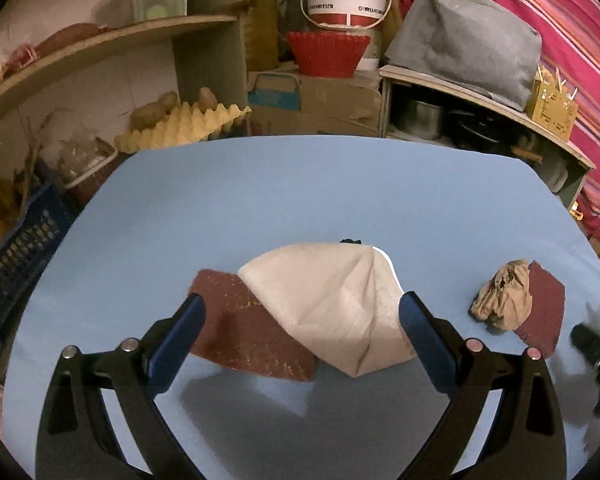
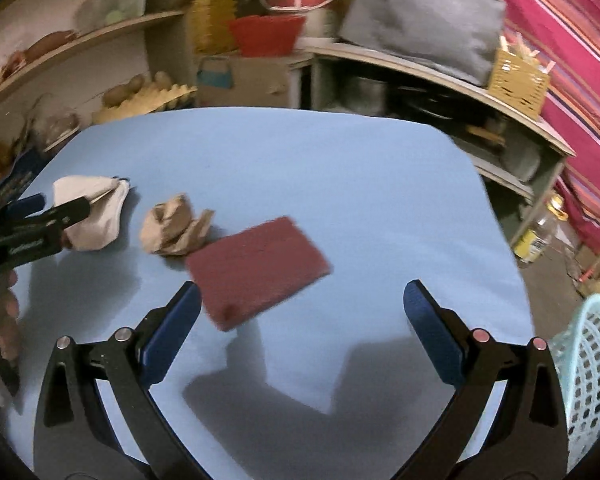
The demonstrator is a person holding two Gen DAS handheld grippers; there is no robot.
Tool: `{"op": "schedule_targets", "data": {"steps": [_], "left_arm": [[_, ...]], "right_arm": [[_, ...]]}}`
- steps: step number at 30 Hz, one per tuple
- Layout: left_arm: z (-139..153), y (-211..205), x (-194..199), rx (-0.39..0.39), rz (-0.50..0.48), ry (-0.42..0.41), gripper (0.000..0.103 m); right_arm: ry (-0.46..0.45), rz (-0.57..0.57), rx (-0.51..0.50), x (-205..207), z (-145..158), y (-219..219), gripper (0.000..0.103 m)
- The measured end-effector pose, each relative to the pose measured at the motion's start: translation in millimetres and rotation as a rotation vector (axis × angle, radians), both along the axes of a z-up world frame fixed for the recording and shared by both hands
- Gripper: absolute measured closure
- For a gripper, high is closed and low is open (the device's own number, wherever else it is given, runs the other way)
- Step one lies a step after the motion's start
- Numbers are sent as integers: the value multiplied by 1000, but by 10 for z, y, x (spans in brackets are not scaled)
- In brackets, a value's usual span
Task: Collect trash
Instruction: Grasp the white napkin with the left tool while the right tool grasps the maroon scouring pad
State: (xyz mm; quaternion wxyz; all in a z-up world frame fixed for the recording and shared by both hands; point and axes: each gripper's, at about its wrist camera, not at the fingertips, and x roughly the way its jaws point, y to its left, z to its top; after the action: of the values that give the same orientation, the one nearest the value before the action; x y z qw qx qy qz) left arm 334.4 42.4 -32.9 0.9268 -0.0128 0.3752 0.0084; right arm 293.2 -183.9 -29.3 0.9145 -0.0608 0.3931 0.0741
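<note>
A white face mask (image 1: 332,304) lies on the blue table (image 1: 260,200), partly over a maroon scouring pad (image 1: 236,332). My left gripper (image 1: 300,312) is open, its fingers on either side of the mask. A crumpled brown paper (image 1: 502,296) rests against a second maroon pad (image 1: 544,308) to the right. In the right wrist view that pad (image 2: 256,268) lies just ahead of my open, empty right gripper (image 2: 300,304), with the crumpled paper (image 2: 172,228) and the mask (image 2: 96,216) further left, where the left gripper (image 2: 60,216) reaches in.
A light blue plastic basket (image 2: 588,380) stands off the table's right edge. Shelves with pots, an egg tray (image 1: 180,124), a red basket (image 1: 326,52) and a bucket stand behind. A dark blue crate (image 1: 20,248) is at the left, and a bottle (image 2: 540,232) on the floor at right.
</note>
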Motion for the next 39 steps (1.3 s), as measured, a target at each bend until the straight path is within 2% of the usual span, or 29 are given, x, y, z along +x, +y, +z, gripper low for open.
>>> {"op": "schedule_targets", "data": {"steps": [6, 16, 17, 18, 20, 22, 23, 24, 27, 29, 33, 35, 39], "left_arm": [[-25, -2, 22, -16, -9, -2, 9], [-35, 27, 75, -29, -26, 6, 9], [-46, 37, 91, -37, -29, 13, 11], [-57, 41, 100, -44, -33, 21, 18], [-82, 39, 128, -55, -48, 41, 26], [-83, 32, 132, -50, -52, 42, 26], [-81, 23, 131, -51, -55, 40, 29], [-81, 19, 131, -52, -59, 40, 37], [-85, 6, 128, -47, -69, 42, 46], [-85, 10, 124, -39, -60, 42, 49], [-66, 22, 115, -73, -67, 55, 71], [-34, 36, 99, -91, -62, 54, 75], [73, 53, 35, -97, -34, 23, 78]], "right_arm": [[30, 36, -44, 130, -120, 170, 4], [83, 41, -45, 341, -227, 182, 4], [86, 43, -42, 351, -233, 182, 4], [89, 45, -38, 369, -235, 179, 4], [95, 46, -34, 397, -241, 188, 4], [104, 53, -42, 397, -255, 215, 4], [104, 62, -49, 390, -261, 233, 4], [102, 65, -54, 385, -263, 250, 5], [93, 69, -43, 390, -253, 246, 5], [96, 71, -19, 395, -247, 219, 13], [102, 79, 4, 403, -237, 188, 15], [89, 83, 3, 367, -203, 178, 16], [36, 50, -14, 263, -80, 103, 17]]}}
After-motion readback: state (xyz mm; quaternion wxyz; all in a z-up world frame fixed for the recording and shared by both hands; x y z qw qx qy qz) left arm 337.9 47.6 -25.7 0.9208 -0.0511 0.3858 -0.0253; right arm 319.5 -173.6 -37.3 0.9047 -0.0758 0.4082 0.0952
